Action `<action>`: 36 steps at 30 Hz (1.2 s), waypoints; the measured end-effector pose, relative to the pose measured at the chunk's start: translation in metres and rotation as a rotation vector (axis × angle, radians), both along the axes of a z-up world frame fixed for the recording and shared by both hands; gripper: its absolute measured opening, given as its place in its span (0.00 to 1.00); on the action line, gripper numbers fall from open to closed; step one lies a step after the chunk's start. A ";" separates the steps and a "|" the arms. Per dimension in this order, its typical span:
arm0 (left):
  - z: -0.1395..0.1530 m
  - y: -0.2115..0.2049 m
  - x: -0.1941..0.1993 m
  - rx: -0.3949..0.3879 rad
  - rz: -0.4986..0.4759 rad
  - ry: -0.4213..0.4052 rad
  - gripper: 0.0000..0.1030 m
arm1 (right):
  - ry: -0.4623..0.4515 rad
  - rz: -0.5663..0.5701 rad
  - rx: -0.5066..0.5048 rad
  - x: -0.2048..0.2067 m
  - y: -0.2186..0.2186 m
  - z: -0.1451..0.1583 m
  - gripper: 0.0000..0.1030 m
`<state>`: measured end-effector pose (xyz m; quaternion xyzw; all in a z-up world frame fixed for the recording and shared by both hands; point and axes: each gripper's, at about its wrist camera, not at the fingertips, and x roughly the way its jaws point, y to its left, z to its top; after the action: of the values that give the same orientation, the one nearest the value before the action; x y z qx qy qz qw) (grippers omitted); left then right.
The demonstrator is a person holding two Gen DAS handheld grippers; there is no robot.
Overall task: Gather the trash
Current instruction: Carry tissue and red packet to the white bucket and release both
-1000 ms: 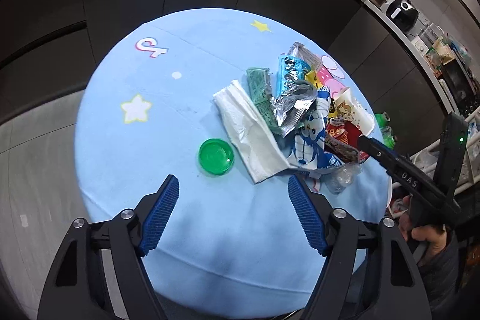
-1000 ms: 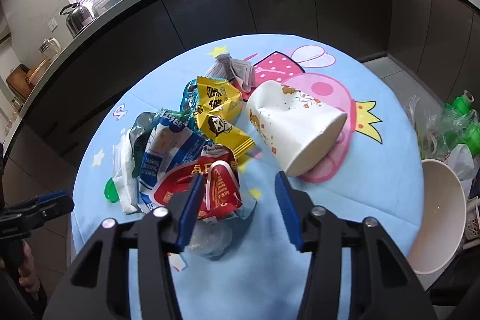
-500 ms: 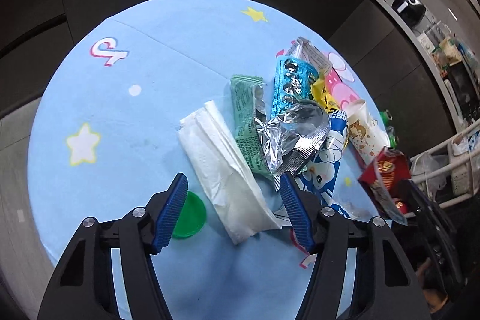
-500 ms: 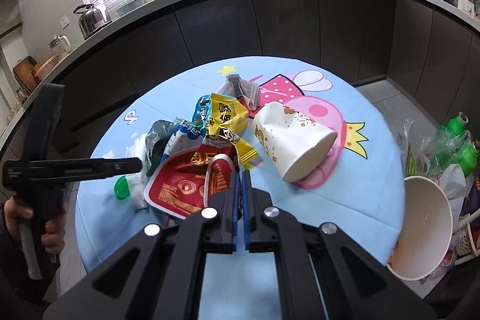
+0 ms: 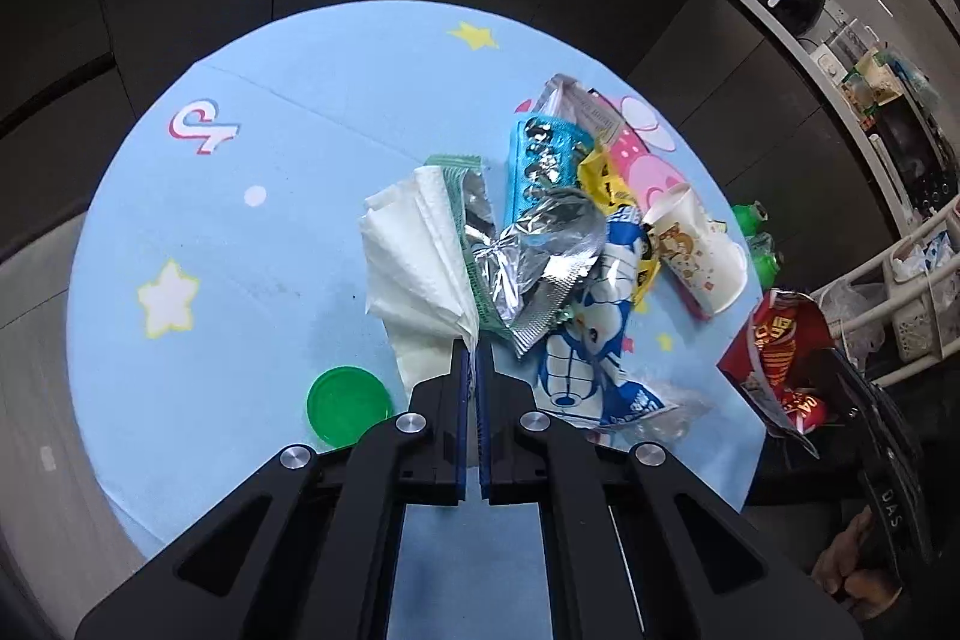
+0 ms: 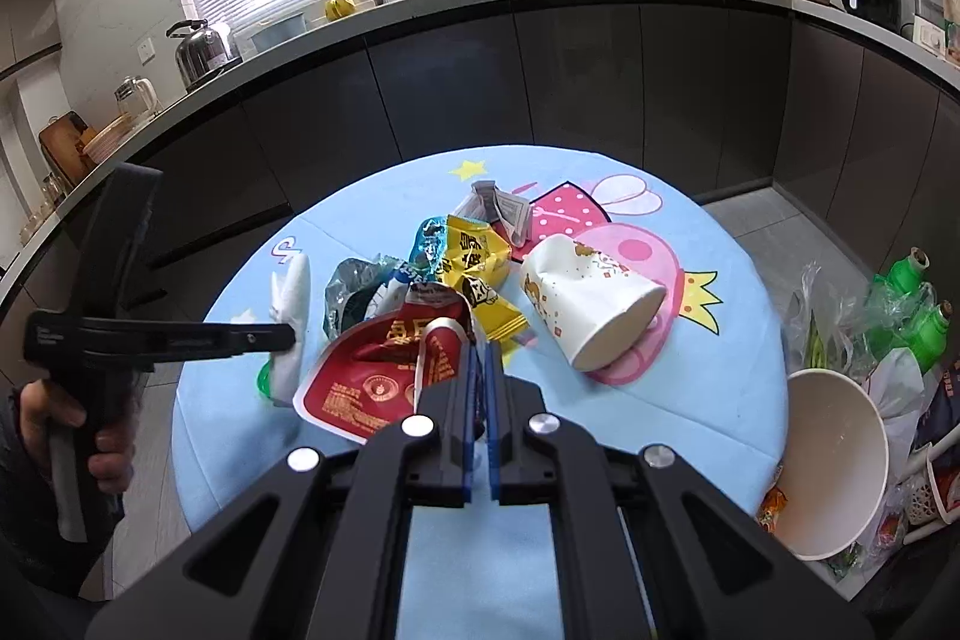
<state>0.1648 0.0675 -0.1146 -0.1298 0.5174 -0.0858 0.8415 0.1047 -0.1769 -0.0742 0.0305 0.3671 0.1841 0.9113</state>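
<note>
Pinching at both hands: the left tongs [image 5: 474,349] have just been closing and now stand pressed together on the near corner of the white paper napkin [image 5: 414,250], which fans away from their tips, up and a little to the left. Its long axis runs nearly in line with the tongs, so a straight lift should carry it clear. The right tongs [image 6: 480,352] are clamped on the edge of the red snack wrapper [image 6: 372,376], which hangs off to their left, apparently lifted from the blue table [image 6: 690,400].

Just beyond the left tips, the napkin's right edge touches the crumpled silver foil [image 5: 528,262] and lies over a green-striped packet [image 5: 459,163]; I judge these may drag along as it rises. To the left of those tongs, near their base, a green lid [image 5: 345,403] lies alone on the cloth.

Farther out, beyond the right tongs, sit the yellow wrapper [image 6: 474,259] and, to the right of it, a paper cup [image 6: 591,307] on its side, mouth toward the near right. Of the two hands, the right is nearer the cup. Well off the table's right edge stands a white bowl [image 6: 840,466] among bagged rubbish; whether that is the collecting place I cannot tell.
</note>
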 end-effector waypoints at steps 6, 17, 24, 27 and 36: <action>0.048 -0.006 -0.027 -0.021 -0.035 -0.104 0.02 | -0.042 -0.015 0.006 -0.012 -0.006 0.015 0.05; 0.107 -0.069 -0.050 -0.054 -0.198 -0.228 0.02 | -0.100 -0.085 0.015 -0.031 -0.034 0.035 0.05; 0.116 -0.125 -0.038 -0.069 -0.300 -0.243 0.02 | -0.122 -0.171 0.018 -0.040 -0.069 0.039 0.05; 0.113 -0.146 -0.035 -0.070 -0.347 -0.236 0.02 | -0.123 -0.218 0.025 -0.043 -0.090 0.037 0.05; 0.100 -0.226 -0.020 -0.067 -0.496 -0.202 0.02 | -0.106 -0.364 0.063 -0.052 -0.158 0.019 0.05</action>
<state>0.1448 -0.1583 -0.0144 -0.0176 0.4439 -0.3189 0.8373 0.0530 -0.3348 -0.0553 0.1152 0.3008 0.0288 0.9463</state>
